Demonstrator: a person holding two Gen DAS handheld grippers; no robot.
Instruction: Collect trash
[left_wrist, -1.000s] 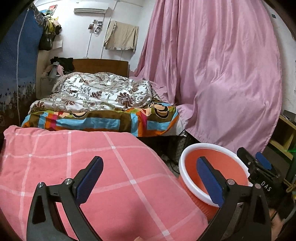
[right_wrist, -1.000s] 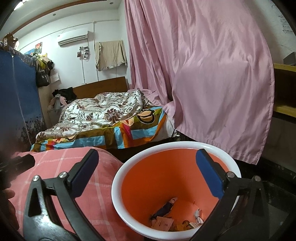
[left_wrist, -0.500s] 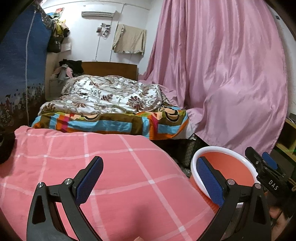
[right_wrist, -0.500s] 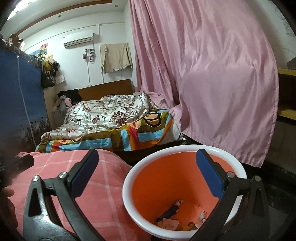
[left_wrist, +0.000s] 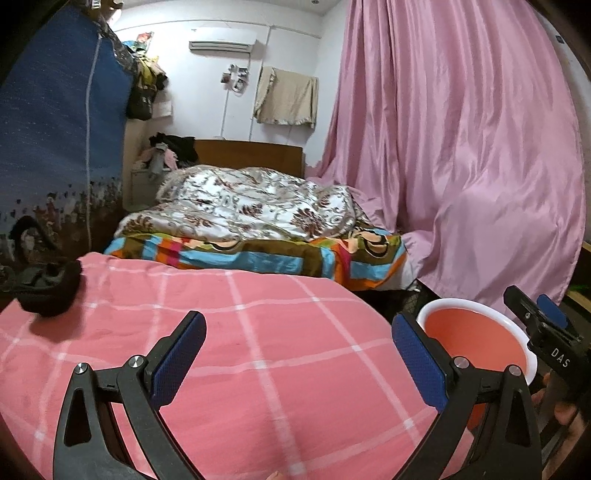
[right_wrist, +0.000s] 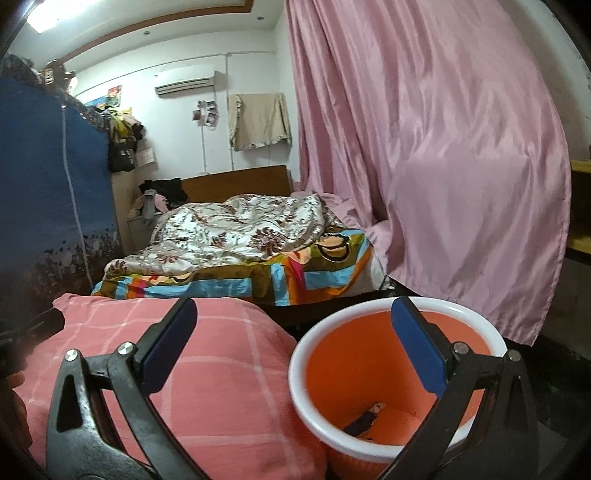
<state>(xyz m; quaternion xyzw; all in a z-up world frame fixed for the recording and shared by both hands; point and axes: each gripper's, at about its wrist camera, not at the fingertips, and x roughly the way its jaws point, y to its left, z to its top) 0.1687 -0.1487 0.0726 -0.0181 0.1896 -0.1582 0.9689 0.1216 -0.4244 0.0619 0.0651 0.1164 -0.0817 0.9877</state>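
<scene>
Both grippers, left (left_wrist: 298, 354) & right (right_wrist: 293, 341), jaws wide open, empty. Bin (right_wrist: 397, 384) at 4 o'clock w/ scraps inside. Scan pink blanket (left_wrist: 229, 332) for more trash, approach low.

Home bedroom, unmade bed (left_wrist: 258, 218), pink curtain (left_wrist: 461, 147), wall air conditioner (left_wrist: 221, 45)

My left gripper (left_wrist: 297, 356) and right gripper (right_wrist: 293, 345) are matt black plastic with dimpled blue rubbery pads (left_wrist: 419, 365) and bright metal rivets. The bin (right_wrist: 391, 373) is smooth, glossy plastic, orange with a white rim, beside a soft, matt pink checked cloth (left_wrist: 229, 354). Behind, a pink curtain (right_wrist: 424, 155) and patterned quilt (left_wrist: 255, 203) have a satin sheen, and the headboard (left_wrist: 251, 158) is plain brown wood.
</scene>
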